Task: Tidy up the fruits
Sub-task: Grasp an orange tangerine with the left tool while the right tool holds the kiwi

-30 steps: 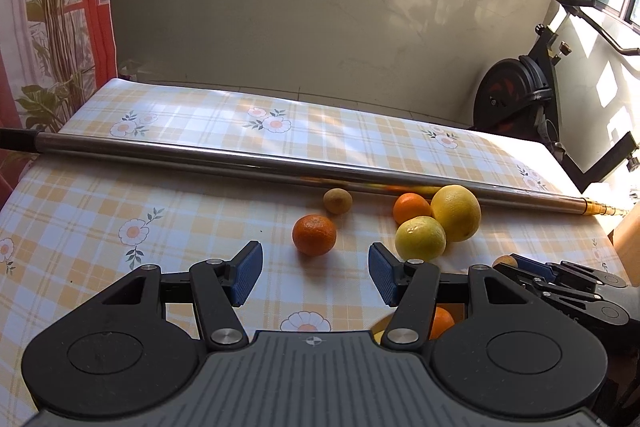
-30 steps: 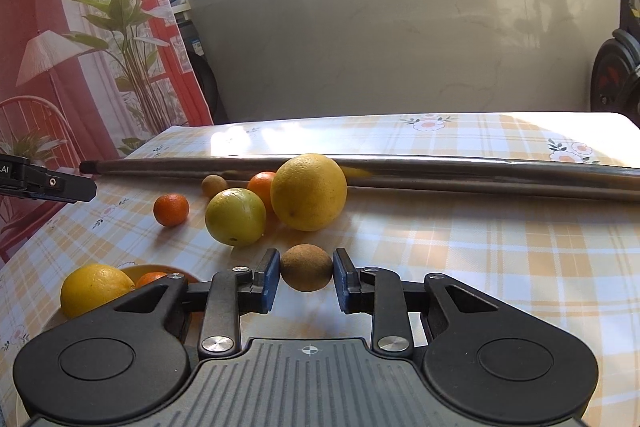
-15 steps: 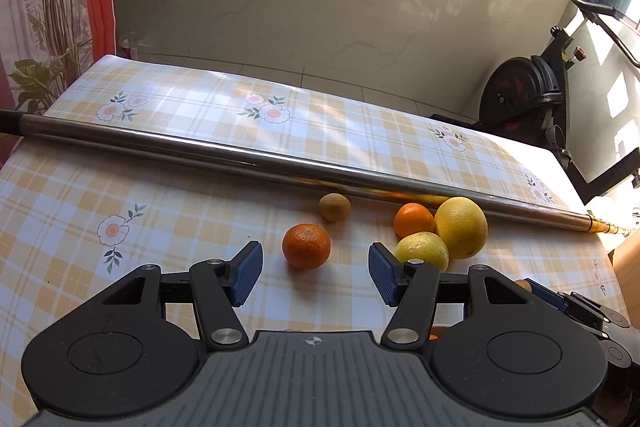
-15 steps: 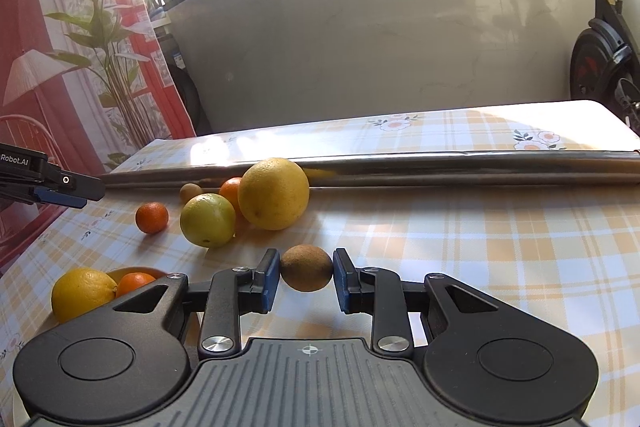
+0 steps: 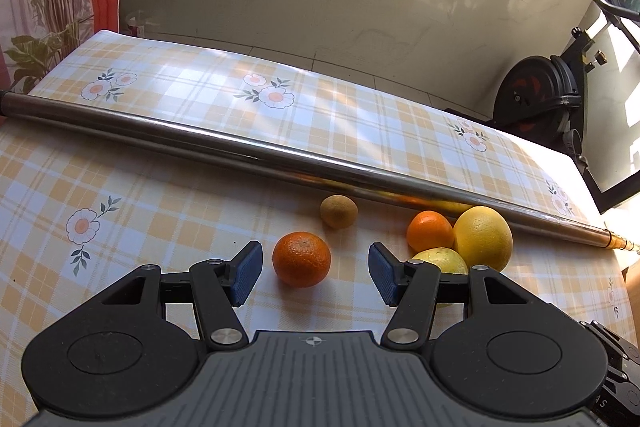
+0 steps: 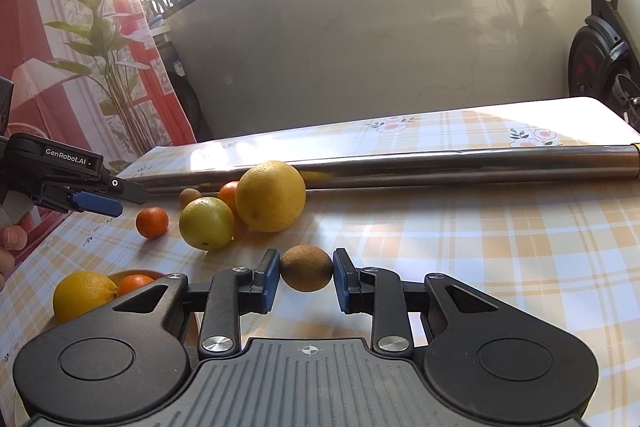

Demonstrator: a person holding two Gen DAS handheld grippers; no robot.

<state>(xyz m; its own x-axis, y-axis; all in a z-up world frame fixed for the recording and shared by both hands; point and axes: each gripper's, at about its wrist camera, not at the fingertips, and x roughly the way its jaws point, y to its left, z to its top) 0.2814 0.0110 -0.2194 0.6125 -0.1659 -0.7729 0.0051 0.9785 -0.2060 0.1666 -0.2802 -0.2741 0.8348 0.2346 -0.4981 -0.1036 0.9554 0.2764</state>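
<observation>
Glossy checked oilcloth with daisy prints covers the table point(image 5: 168, 211), and a steel pole point(image 5: 224, 141) lying across it seems to stop round fruit rolling away. Loose citrus sits just in front of it. The left gripper point(image 5: 316, 273) hovers with jaws apart around a pebbly mandarin point(image 5: 301, 259) — not touching. The right gripper point(image 6: 306, 277) is clamped on a fuzzy brown kiwi point(image 6: 306, 267), probably bound for the bowl point(image 6: 132, 274) at its left.

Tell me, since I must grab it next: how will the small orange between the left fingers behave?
The small orange looks round, so a nudge would probably roll it. Its dimpled peel likely grips the blue fingers well. It seems firm, probably light.
</observation>
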